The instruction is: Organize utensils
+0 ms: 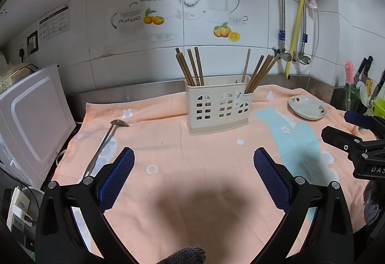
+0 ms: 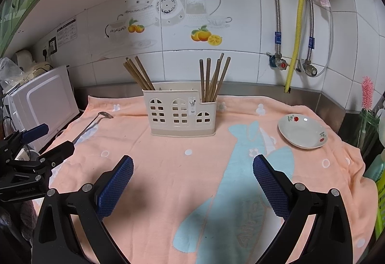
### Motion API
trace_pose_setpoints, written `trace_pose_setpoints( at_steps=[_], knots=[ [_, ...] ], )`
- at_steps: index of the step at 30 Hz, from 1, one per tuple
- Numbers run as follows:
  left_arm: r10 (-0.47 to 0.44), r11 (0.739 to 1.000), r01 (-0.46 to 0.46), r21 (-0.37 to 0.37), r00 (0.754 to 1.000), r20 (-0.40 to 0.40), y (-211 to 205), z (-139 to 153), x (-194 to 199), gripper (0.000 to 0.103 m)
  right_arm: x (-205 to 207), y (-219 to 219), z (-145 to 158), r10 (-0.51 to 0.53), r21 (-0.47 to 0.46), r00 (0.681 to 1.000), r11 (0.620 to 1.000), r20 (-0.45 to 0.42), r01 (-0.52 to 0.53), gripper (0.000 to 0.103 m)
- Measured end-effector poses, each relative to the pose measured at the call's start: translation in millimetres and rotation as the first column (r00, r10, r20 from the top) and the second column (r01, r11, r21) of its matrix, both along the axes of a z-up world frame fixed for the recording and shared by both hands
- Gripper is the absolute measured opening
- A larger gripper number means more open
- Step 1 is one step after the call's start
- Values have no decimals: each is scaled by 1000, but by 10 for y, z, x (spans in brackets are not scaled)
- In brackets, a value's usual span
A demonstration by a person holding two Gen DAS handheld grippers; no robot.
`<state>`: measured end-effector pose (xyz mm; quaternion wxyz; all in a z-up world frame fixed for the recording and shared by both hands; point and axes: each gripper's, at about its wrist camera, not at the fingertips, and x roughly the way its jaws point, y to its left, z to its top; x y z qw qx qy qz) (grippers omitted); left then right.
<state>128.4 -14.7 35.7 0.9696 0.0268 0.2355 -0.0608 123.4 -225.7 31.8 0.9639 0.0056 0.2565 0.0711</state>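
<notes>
While both grippers hovered over the towel [image 2: 168, 167], the scene read as follows:
Left gripper [image 1: 193, 169]: jaws wide apart, nothing between them.
Right gripper [image 2: 192, 172]: jaws wide apart, nothing held.
Holder [image 1: 217, 107]: upright, straight ahead of the left gripper, ahead and slightly left of the right one.
Chopsticks [image 1: 192, 66]: two bundles standing in the holder's end compartments, leaning outward.
Ladle [image 1: 105, 141]: flat on the towel, ahead-left of the left gripper, handle end near its left finger.
Dish [image 2: 303, 130]: ahead-right of the right gripper, well apart from the holder.
</notes>
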Motion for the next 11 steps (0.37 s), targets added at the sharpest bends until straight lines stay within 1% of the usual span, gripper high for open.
trace_pose_setpoints(
  at_steps=[11],
  knots=[
    [26, 1000, -26, -7, 1000, -13, 61, -10, 11, 98, -5, -14, -11, -2, 5, 1000, 1000, -2, 2, 96]
  ],
)
